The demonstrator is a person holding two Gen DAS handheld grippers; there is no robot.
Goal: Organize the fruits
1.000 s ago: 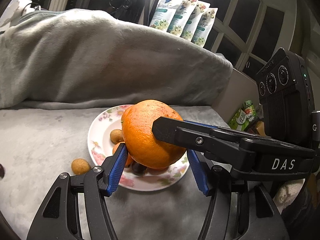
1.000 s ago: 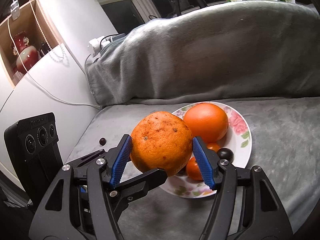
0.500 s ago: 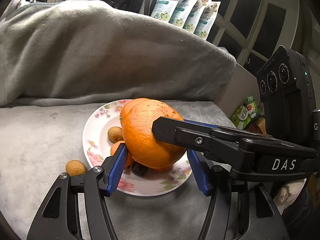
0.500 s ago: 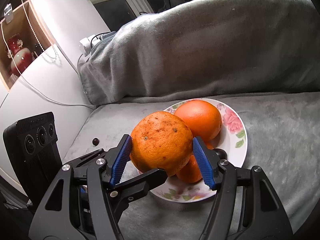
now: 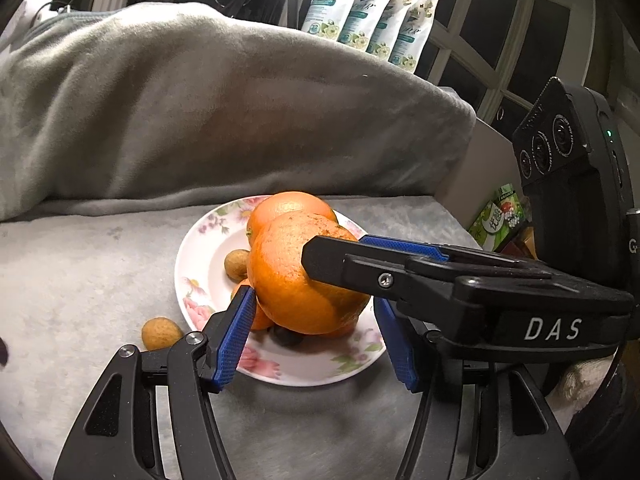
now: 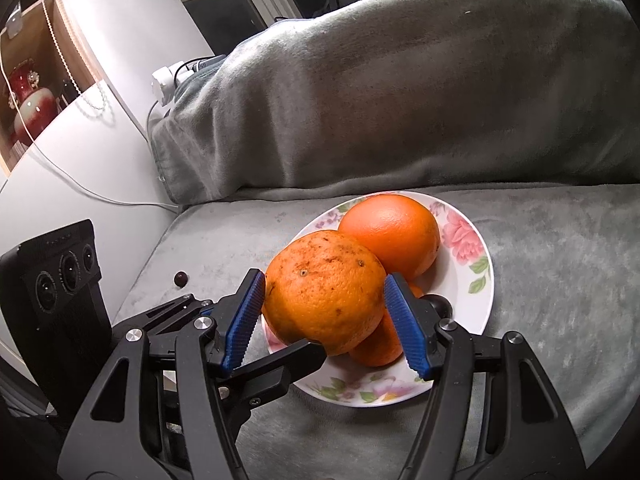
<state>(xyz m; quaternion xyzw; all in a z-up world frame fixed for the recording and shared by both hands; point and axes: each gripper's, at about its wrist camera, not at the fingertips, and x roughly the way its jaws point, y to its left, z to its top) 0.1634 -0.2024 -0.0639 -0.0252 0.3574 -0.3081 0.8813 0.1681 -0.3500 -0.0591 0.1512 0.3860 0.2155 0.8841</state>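
My right gripper point(image 6: 326, 320) is shut on a large speckled orange point(image 6: 324, 290) and holds it just over the near-left part of the floral plate point(image 6: 478, 292). The same orange point(image 5: 296, 280) shows in the left wrist view, clamped from the right. My left gripper point(image 5: 316, 338) is open around it, its pads apart from the fruit. On the plate lie a smooth orange point(image 6: 390, 230), smaller orange fruits point(image 6: 378, 346), a dark fruit point(image 6: 440, 304) and a tan longan point(image 5: 236, 264).
A loose longan point(image 5: 160, 332) lies on the grey cloth left of the plate. A dark berry point(image 6: 181, 279) lies near the cloth's left edge. A bulky grey blanket point(image 6: 400, 100) rises behind. Pouches point(image 5: 368, 20) stand at the window.
Both grippers have moved forward toward the plate with the speckled orange; it now hangs lower and closer over the plate's fruits.
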